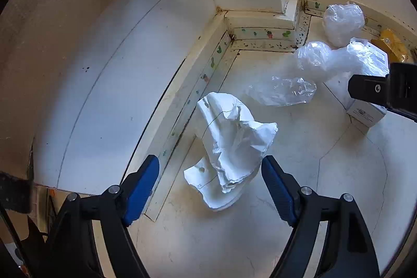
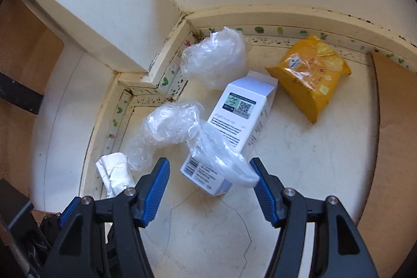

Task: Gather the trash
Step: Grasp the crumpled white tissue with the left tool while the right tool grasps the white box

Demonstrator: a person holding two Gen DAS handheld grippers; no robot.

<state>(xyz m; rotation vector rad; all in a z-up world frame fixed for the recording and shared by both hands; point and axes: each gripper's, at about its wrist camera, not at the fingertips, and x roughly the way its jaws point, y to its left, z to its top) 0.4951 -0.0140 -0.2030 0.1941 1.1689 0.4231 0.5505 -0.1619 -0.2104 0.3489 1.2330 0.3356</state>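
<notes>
- Left gripper [image 1: 209,183]: jaws spread wide, nothing held. It points steeply down at the floor, blue pads [image 1: 142,190] to either side of the crumpled paper [image 1: 230,145], not touching it.
- Right gripper [image 2: 208,181]: likewise spread and empty. The near end of the white box [image 2: 234,127] lies between its pads; no contact is visible.
- A clear plastic bag [image 2: 172,125] is draped over the near end of the box, its tail trailing toward the right pad. A grip there may catch film as well as carton.
- Further trash, outward: a second plastic wad [image 2: 215,59] near the wall corner, just beyond the box's far end; a yellow snack packet [image 2: 310,77] near the skirting, apart from the box; a flat clear wrapper [image 1: 282,91] between the paper and the box in the left view.
- All items lie on the pale floor [image 2: 312,160] in a corner with soiled skirting [image 1: 260,33]. No bin or sack is in view.
- Step in hand, as judged: approach to a first pickup, both hands at once; nothing collected yet.
- Next move calls for: lowering each gripper until the pads bracket its item, then closing. The paper will crush easily; the box wants a squeeze across its narrow faces.
- Risk: slippery film between pad and box could let the box slide.
</notes>
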